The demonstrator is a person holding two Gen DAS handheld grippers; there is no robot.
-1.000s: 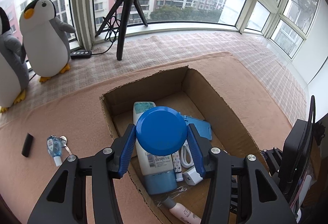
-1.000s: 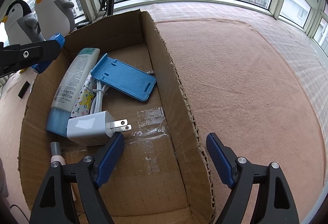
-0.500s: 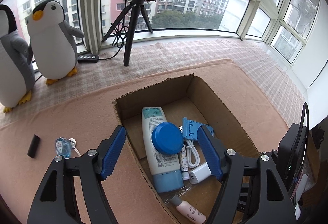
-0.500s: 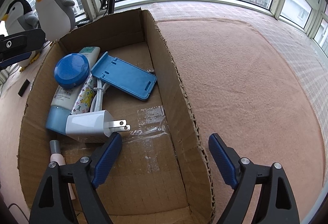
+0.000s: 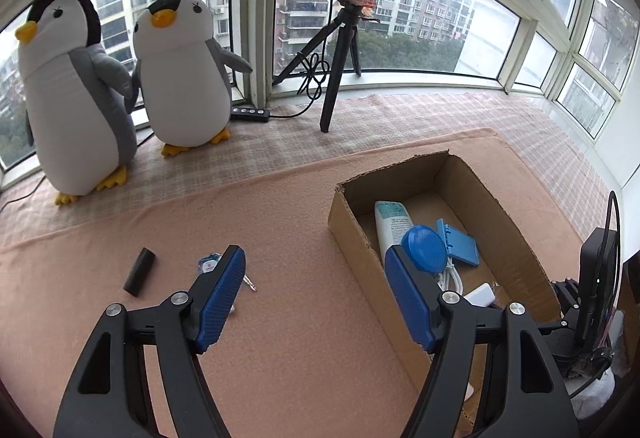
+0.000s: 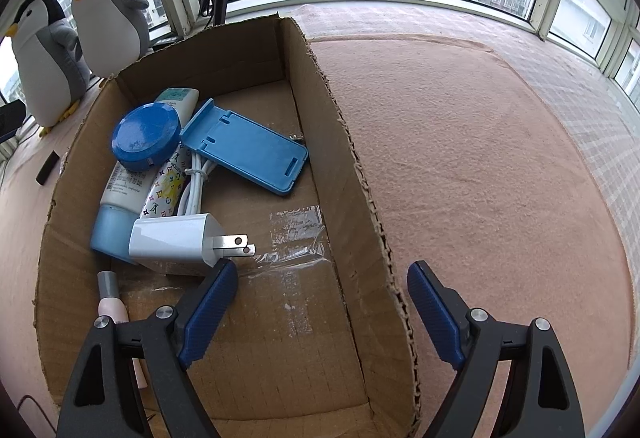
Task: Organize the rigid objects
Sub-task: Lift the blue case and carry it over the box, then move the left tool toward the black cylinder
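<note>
Blue tin (image 6: 145, 137) now in box (image 6: 348, 173).

Left gripper (image 5: 316, 296) dropped blue tin (image 6: 146, 137) into box (image 6: 352, 173) (jaws apart).

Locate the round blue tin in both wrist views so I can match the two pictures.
Left wrist: the round blue tin lies right of centre, inside the cardboard box, on the white tube.
Right wrist: the tin lies upper left, in the same box, atop that tube.
Shared landmark: the blue phone stand beside it.
</note>
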